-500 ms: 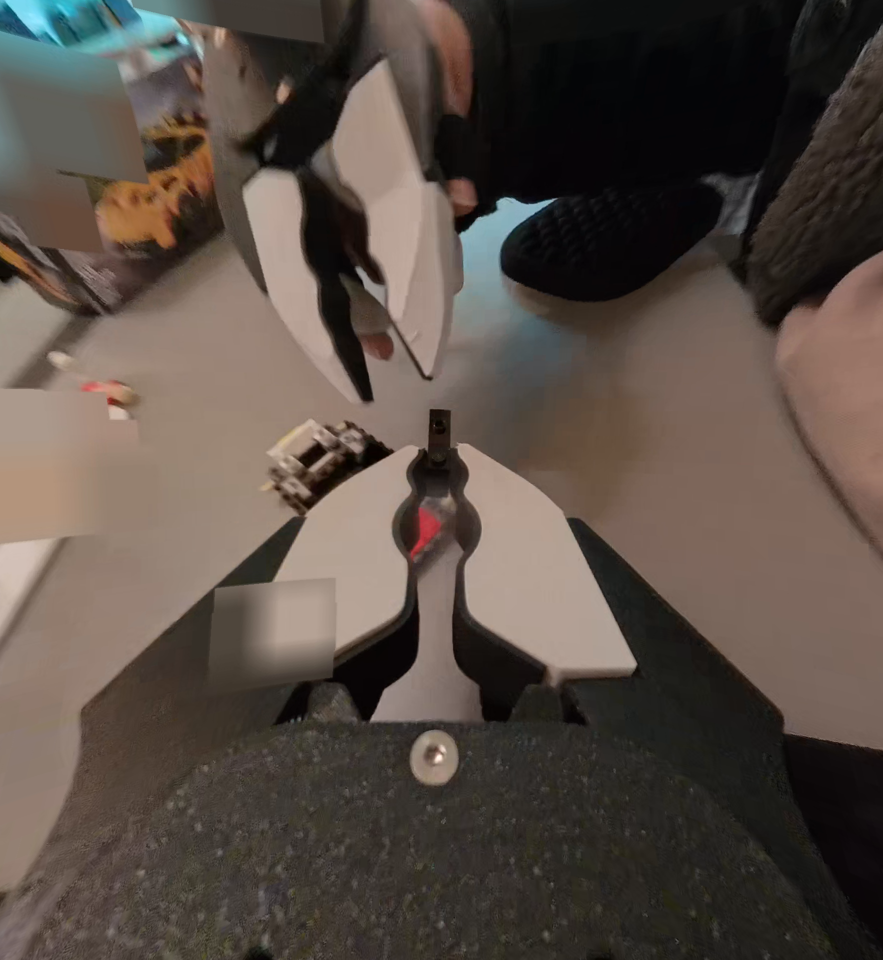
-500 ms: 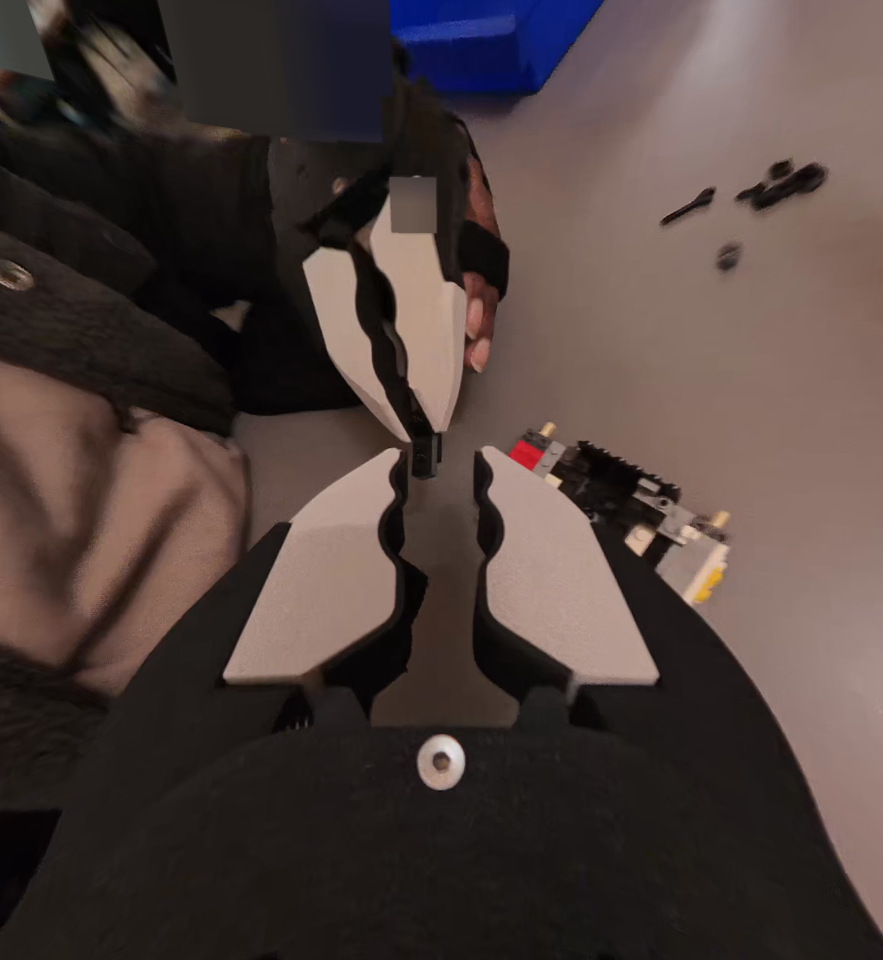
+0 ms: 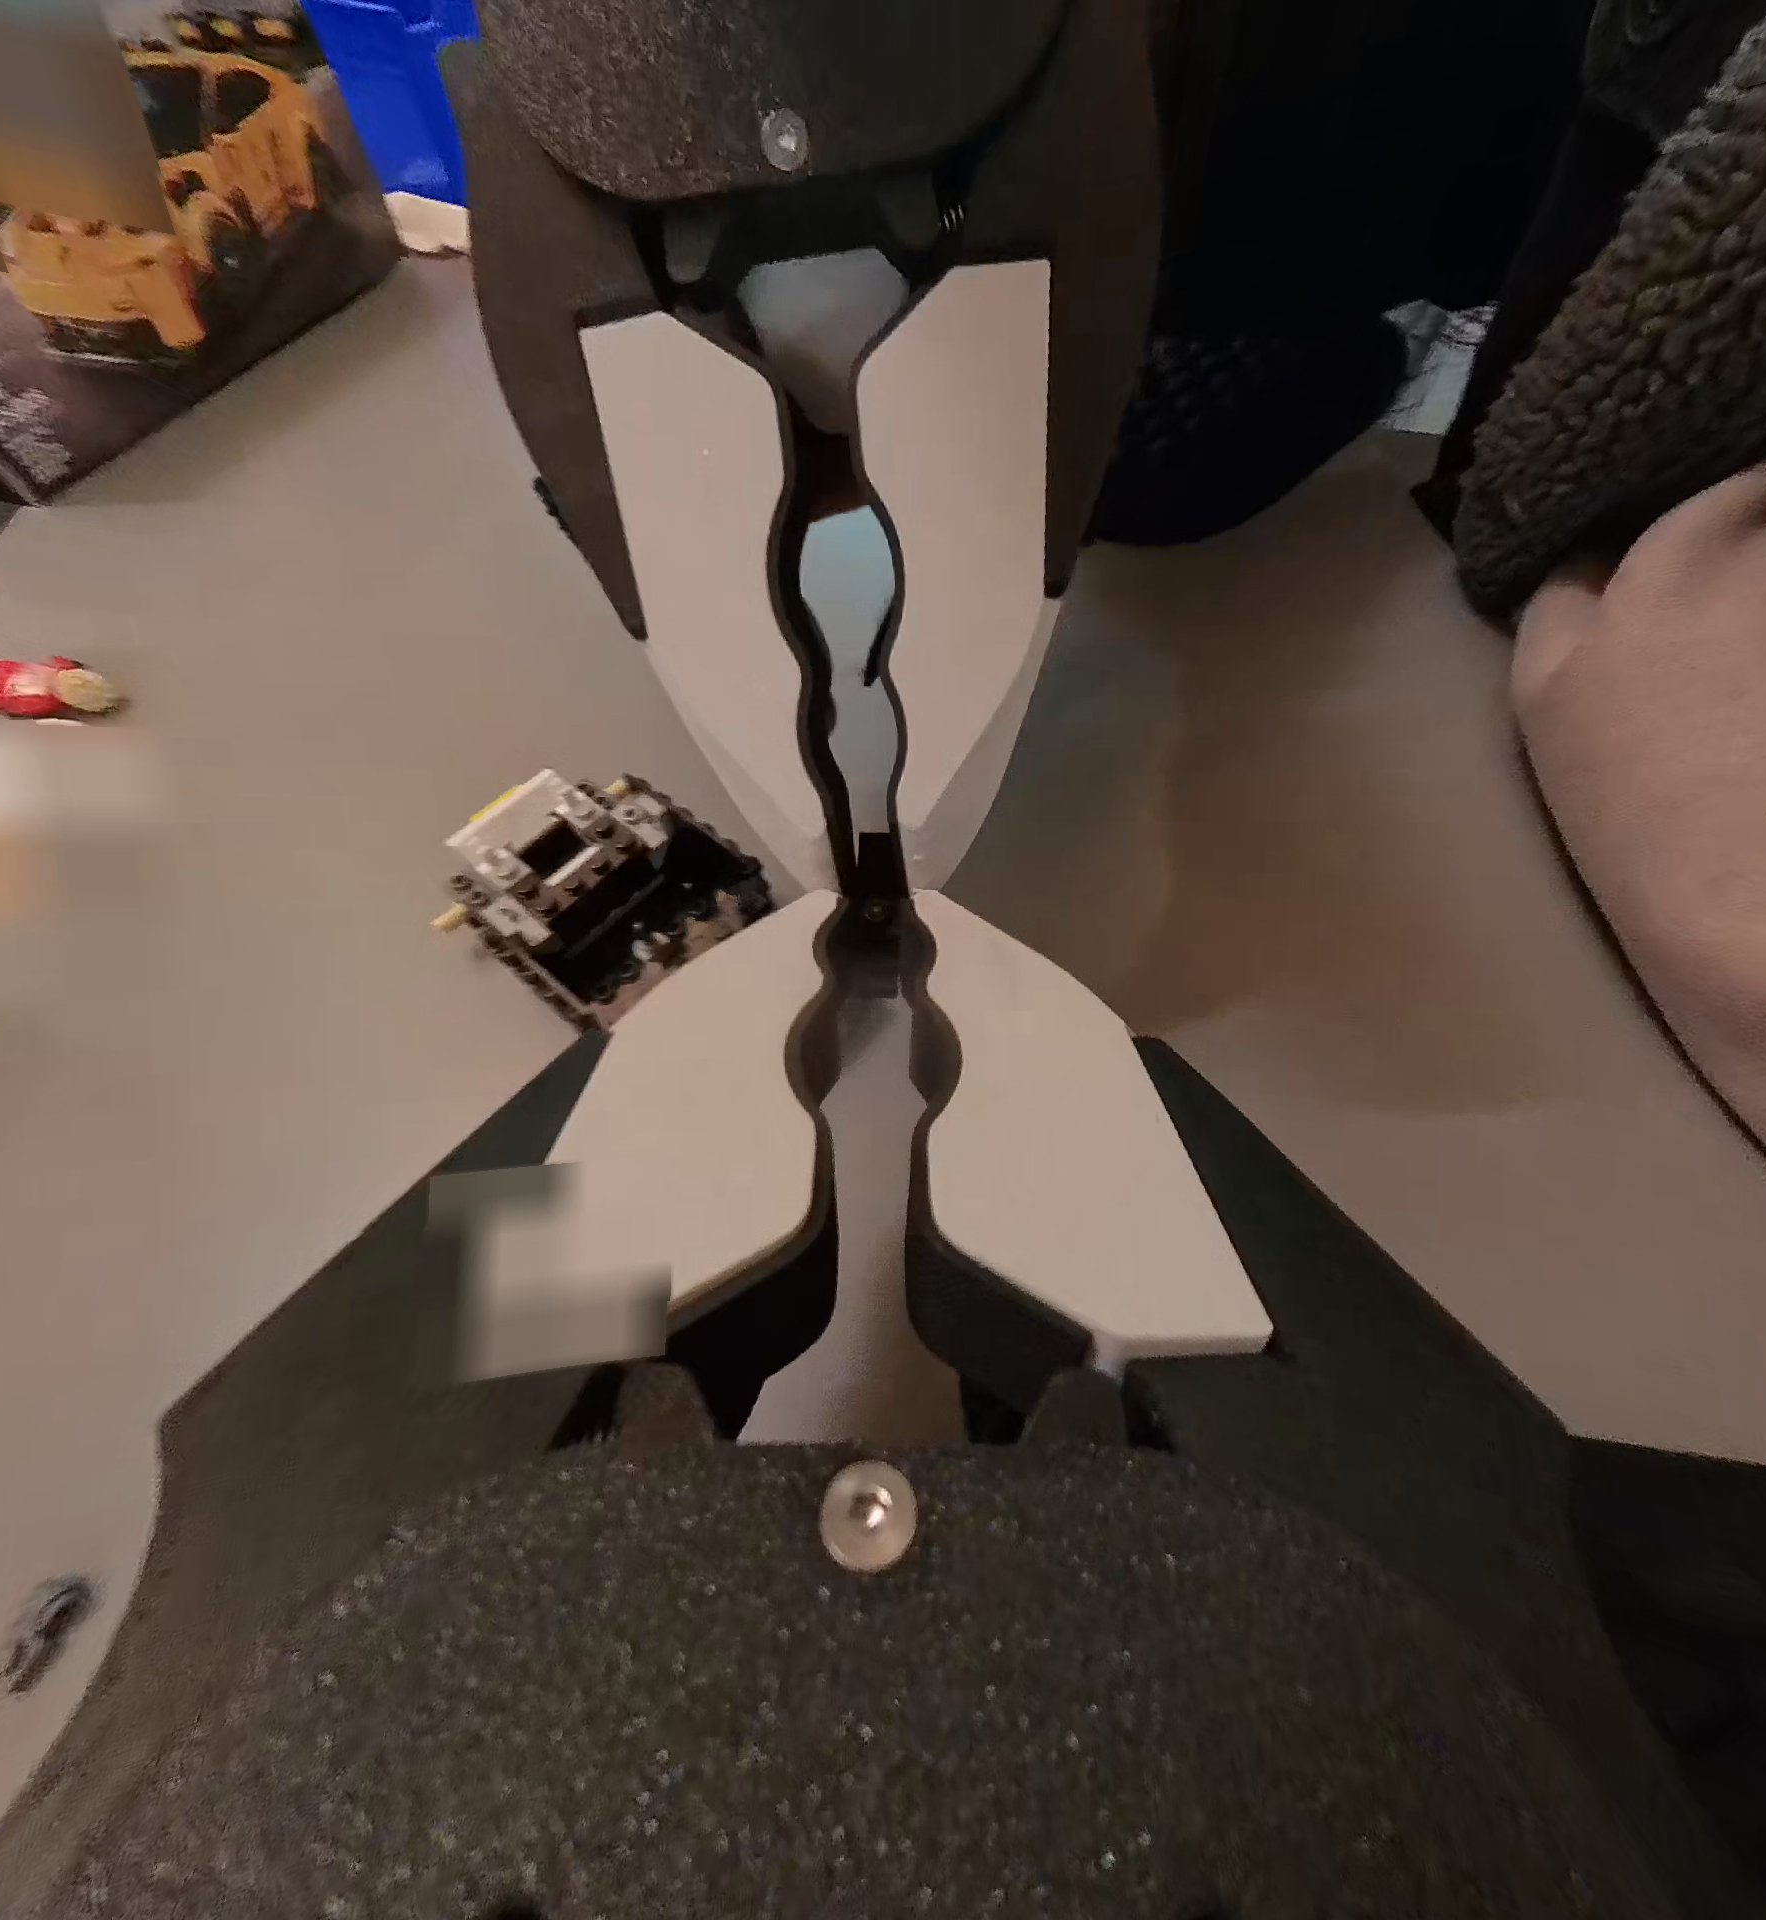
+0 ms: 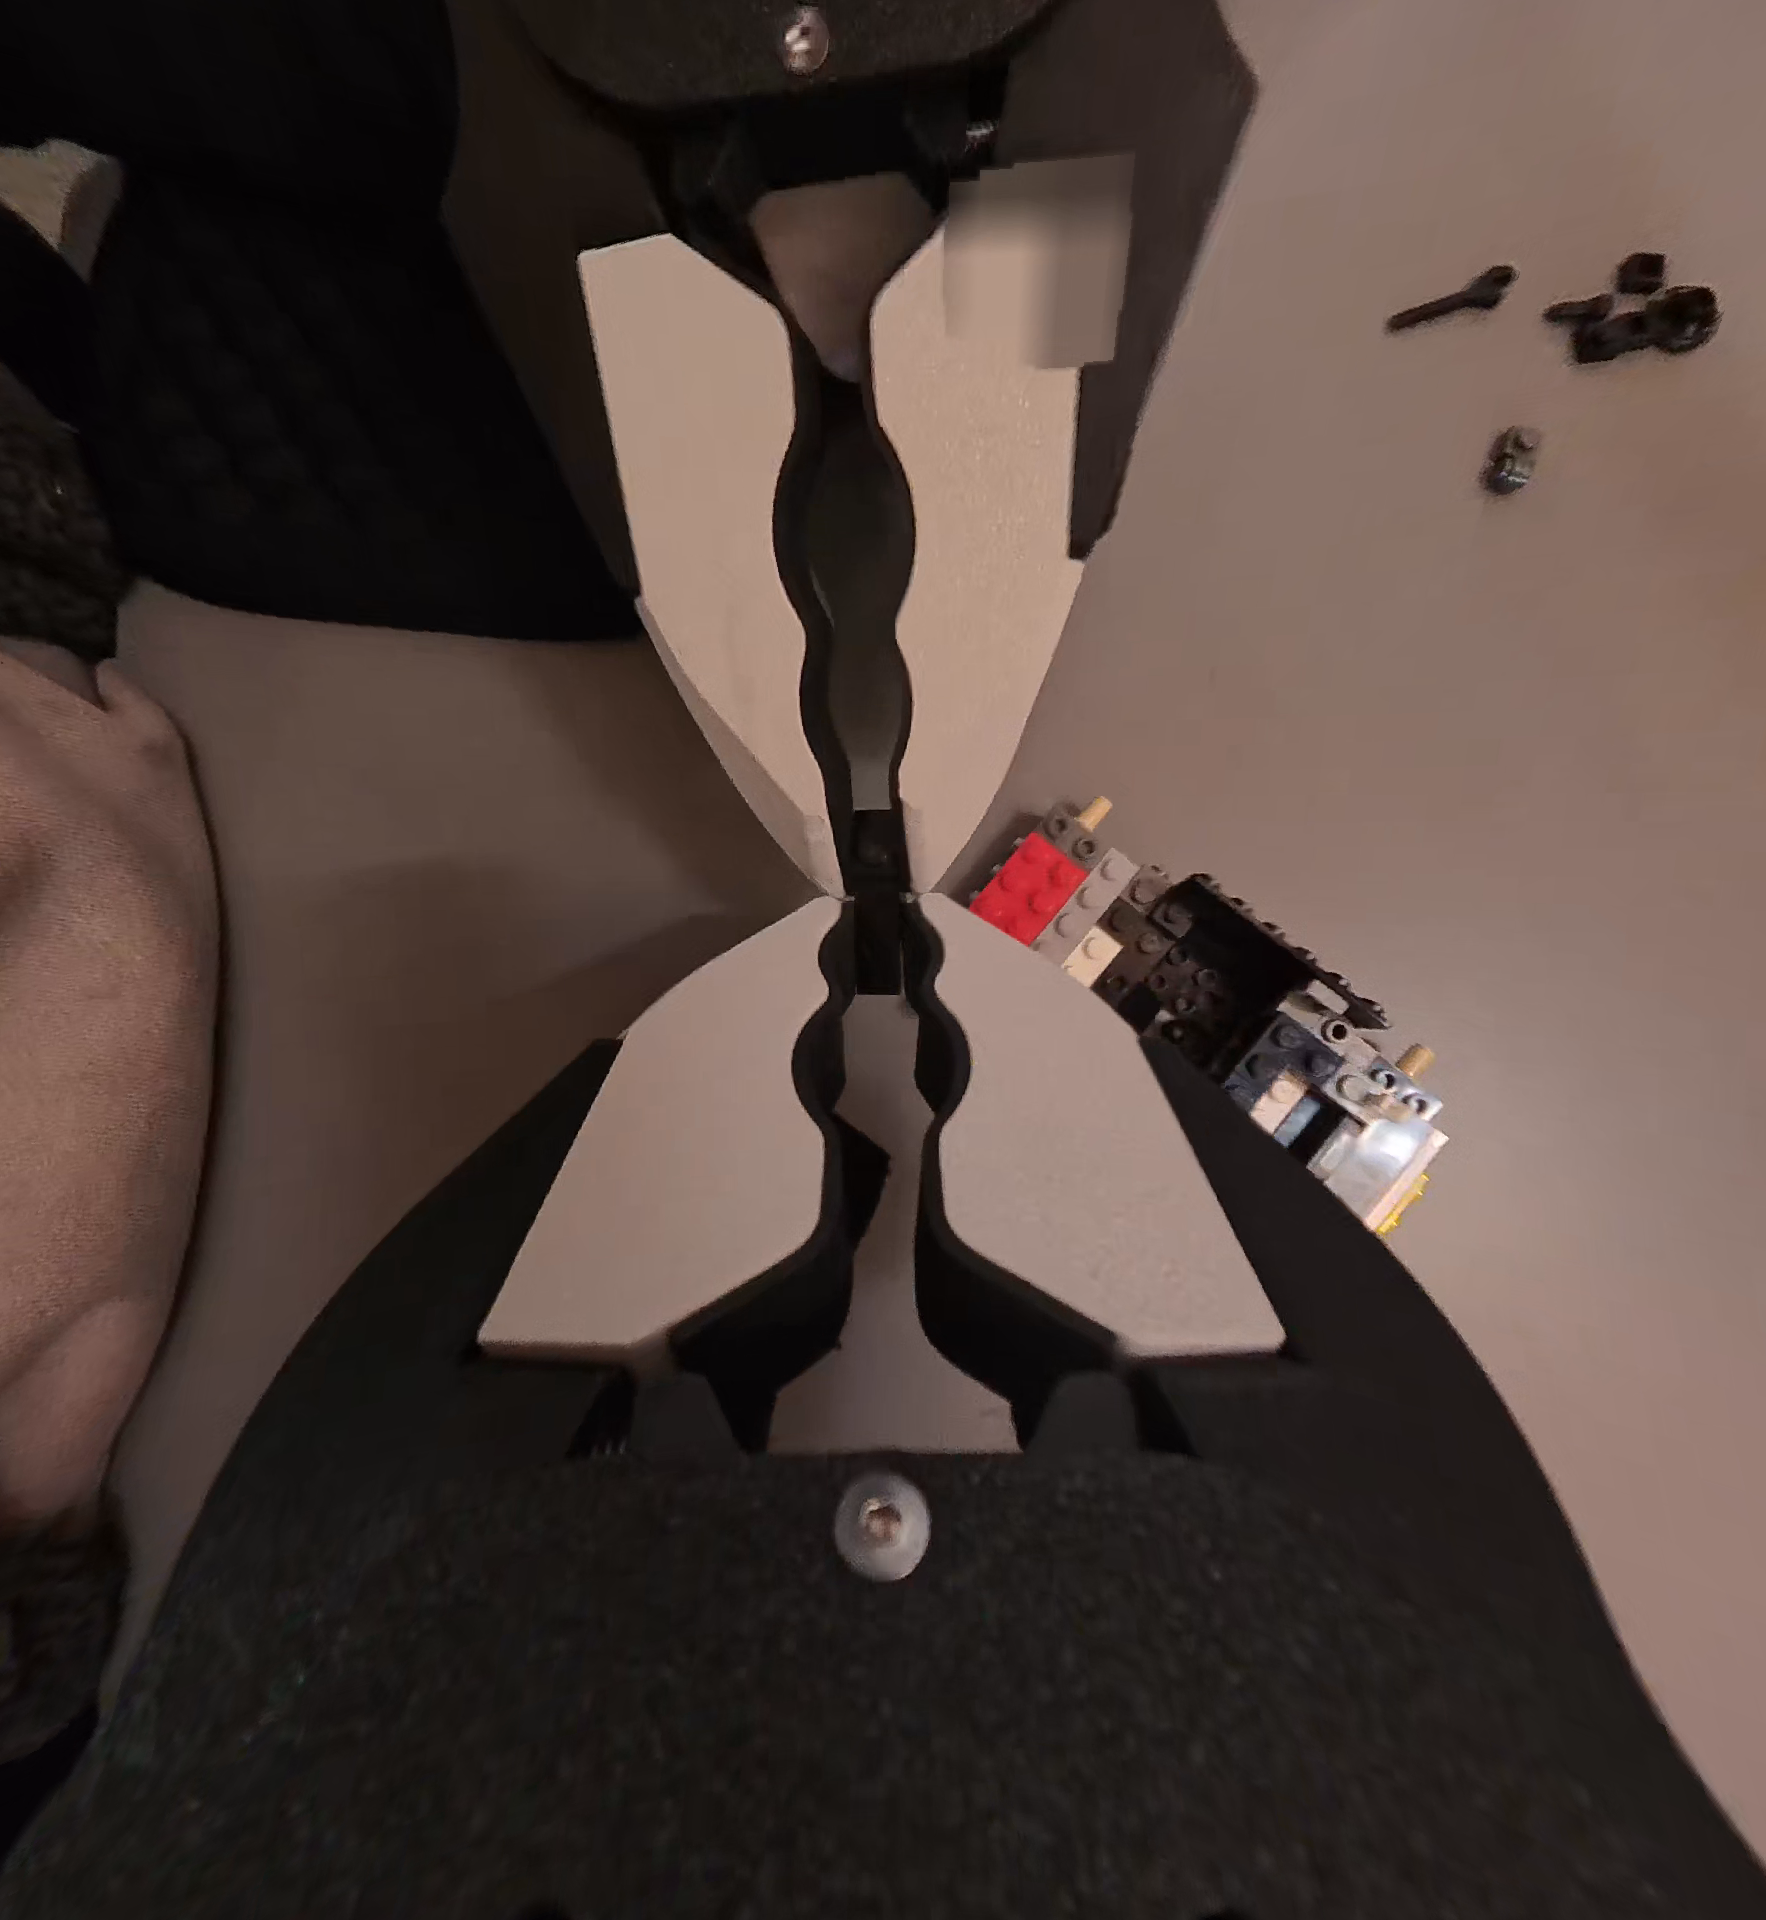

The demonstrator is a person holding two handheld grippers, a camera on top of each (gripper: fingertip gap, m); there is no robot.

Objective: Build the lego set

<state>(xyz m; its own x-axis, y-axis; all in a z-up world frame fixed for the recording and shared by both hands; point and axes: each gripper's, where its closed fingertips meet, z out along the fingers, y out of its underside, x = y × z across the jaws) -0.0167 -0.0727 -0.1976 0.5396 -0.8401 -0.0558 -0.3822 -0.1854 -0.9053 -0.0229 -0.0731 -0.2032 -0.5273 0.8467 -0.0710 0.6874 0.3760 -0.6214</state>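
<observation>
On the grey worktop [image 3: 1274,831] sits the half-built black-and-grey brick model [image 3: 588,894]. Above it my left claw [image 3: 871,920] and right claw [image 4: 874,940], both pinched nearly closed, share one small black brick piece [image 3: 874,883]; I'd press straight, keeping tips aligned.

A small black plastic lego piece [image 3: 874,902] sits upright in mid-air, clamped at both ends between two opposed pairs of grey fingertips, above the grey floor. The partly built lego model [image 4: 1211,1013], a long block of black, grey and white bricks with a red brick at one end and tan pegs protruding, lies on the floor just beside. Loose black lego parts [image 4: 1627,312] lie well apart from it.
</observation>
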